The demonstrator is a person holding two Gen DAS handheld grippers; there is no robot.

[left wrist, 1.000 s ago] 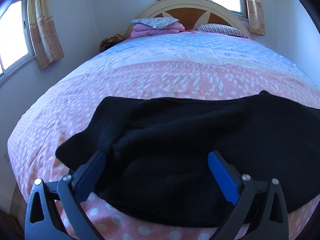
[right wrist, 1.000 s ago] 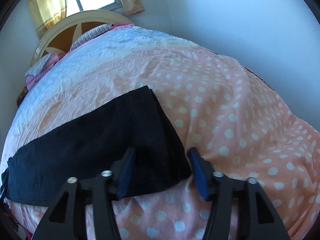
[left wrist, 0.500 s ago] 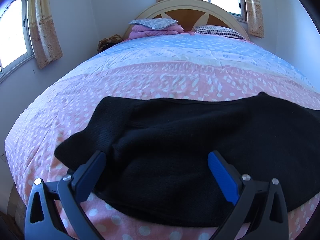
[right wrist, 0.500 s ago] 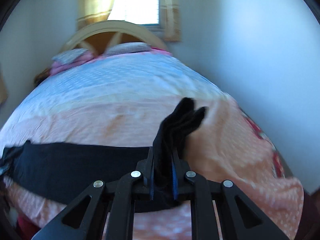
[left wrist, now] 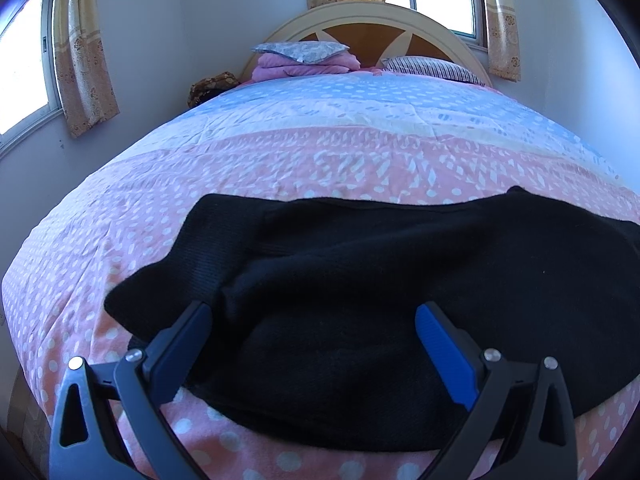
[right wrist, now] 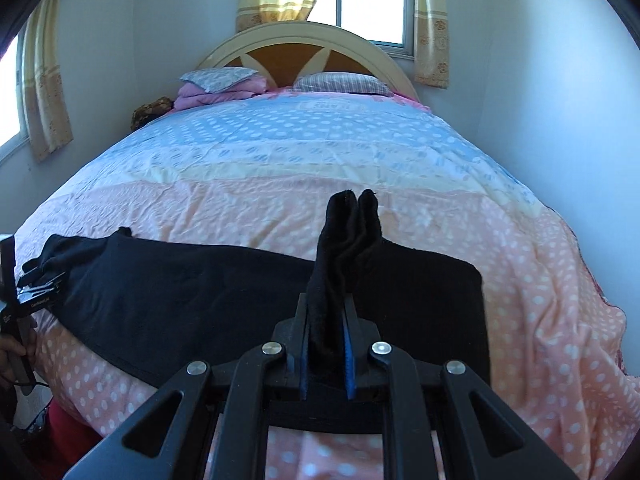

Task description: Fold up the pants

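Black pants [left wrist: 360, 280] lie across the near end of the bed, waistband end at the left. My left gripper [left wrist: 312, 320] is open, its blue-padded fingers spread over the waistband part just above the cloth. In the right wrist view the pants [right wrist: 180, 288] stretch from left to right. My right gripper [right wrist: 326, 312] is shut on the leg end, which is pinched up and sticks out past the jaws as a bunched fold [right wrist: 348, 232]. The left gripper [right wrist: 36, 284] shows at the far left edge there.
The bed has a pink and blue dotted cover [left wrist: 320, 152]. Pillows and a folded pink blanket [left wrist: 304, 62] lie at the headboard [right wrist: 308, 48]. Walls close in on the left and right, with curtained windows [left wrist: 24, 64]. The bed's front edge is just below the grippers.
My right gripper closed on the leg end of the pants and lifted it, swinging toward the left. The left gripper stayed open and almost still over the waistband.
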